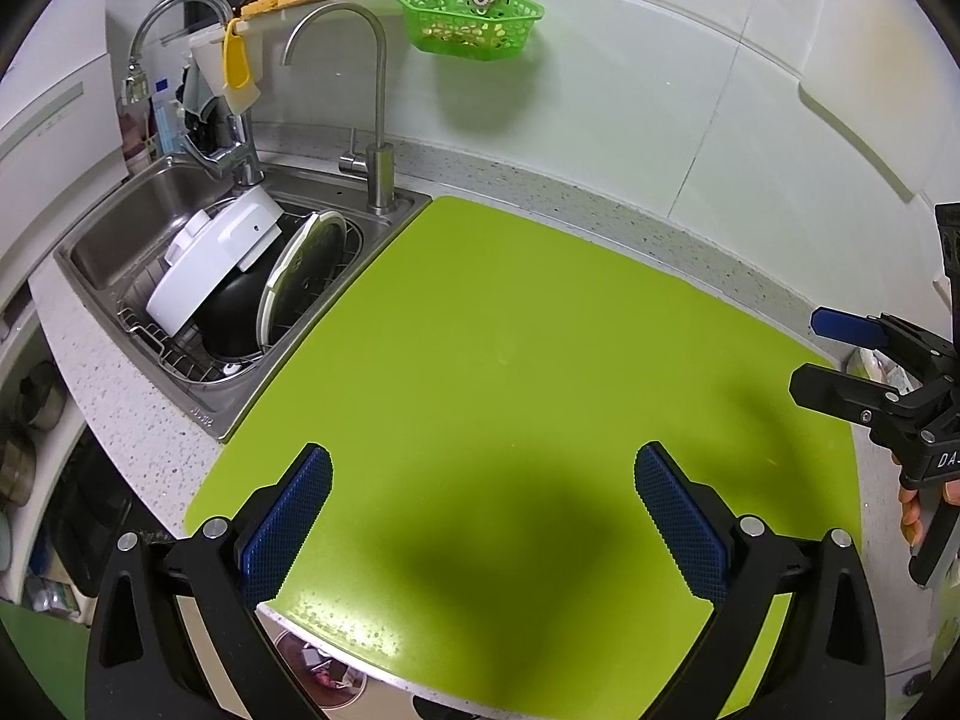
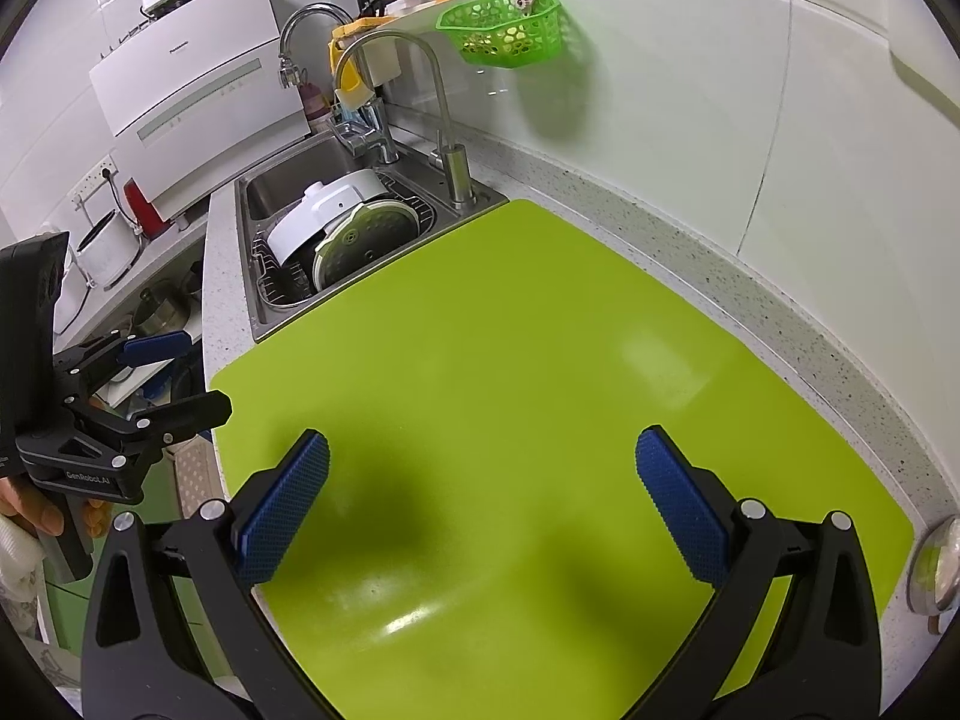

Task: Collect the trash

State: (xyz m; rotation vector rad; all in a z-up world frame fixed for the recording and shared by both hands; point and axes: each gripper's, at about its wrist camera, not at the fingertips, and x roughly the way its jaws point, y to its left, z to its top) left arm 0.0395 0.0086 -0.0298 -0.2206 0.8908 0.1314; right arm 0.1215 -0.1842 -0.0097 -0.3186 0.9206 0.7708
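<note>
Green mat covering speckled counter, sink beside.

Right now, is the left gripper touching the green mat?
Apart. In the right wrist view the left gripper hangs open beyond the green mat's left edge, over the counter's front edge, with clear space between them.
</note>
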